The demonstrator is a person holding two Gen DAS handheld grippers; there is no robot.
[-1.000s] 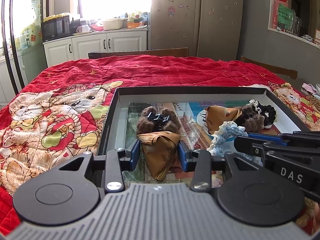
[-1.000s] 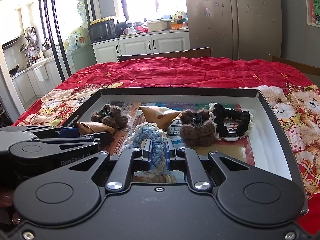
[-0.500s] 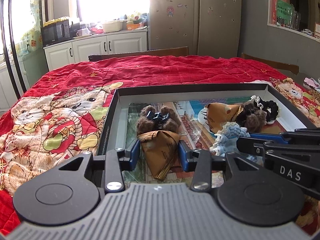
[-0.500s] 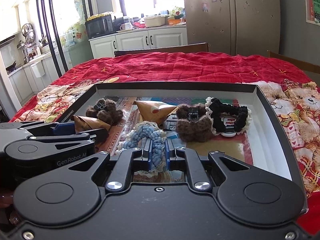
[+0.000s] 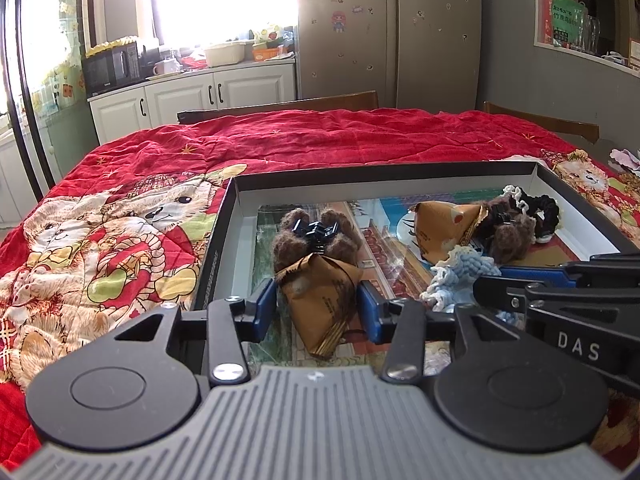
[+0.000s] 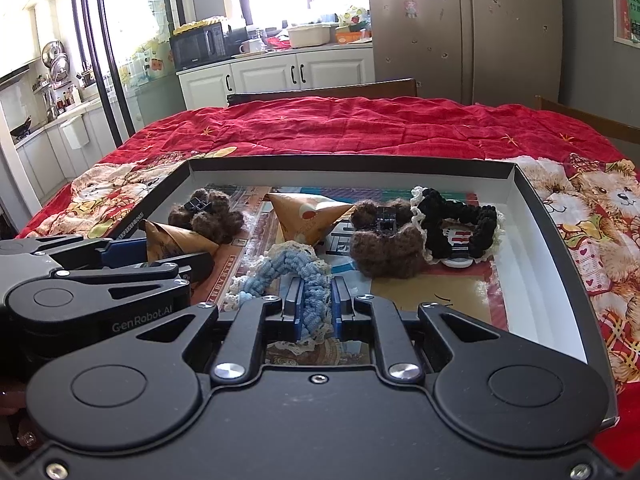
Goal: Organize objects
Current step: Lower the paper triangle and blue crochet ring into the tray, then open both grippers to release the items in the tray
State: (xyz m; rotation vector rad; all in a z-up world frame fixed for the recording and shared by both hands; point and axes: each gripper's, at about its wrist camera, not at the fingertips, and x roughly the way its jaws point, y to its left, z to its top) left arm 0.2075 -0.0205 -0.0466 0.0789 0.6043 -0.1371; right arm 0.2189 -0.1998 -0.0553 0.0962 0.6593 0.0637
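A black tray (image 5: 380, 172) with white inner walls lies on the red quilt. My left gripper (image 5: 318, 312) straddles a brown triangular pouch (image 5: 320, 288) on the tray floor. Its jaws are opening, and the blue pads (image 5: 264, 312) stand just off the pouch's sides. My right gripper (image 6: 314, 308) is shut on a blue crocheted scrunchie (image 6: 288, 268), which bunches up in front of its fingers. The right wrist view shows the left gripper (image 6: 120, 264) low at the left, beside the same pouch (image 6: 176, 240).
The tray (image 6: 352, 160) also holds a brown fuzzy hair claw (image 5: 316, 236), a second tan pouch (image 6: 308, 216), another brown fuzzy claw (image 6: 384, 240) and a black scrunchie (image 6: 460, 224). The red bear-print quilt (image 5: 120, 240) surrounds the tray. Wooden chair backs stand beyond the far edge.
The left jaws have spread apart and no longer press on the brown pouch. The right jaws stay closed on the blue scrunchie. Neither hand has shifted.
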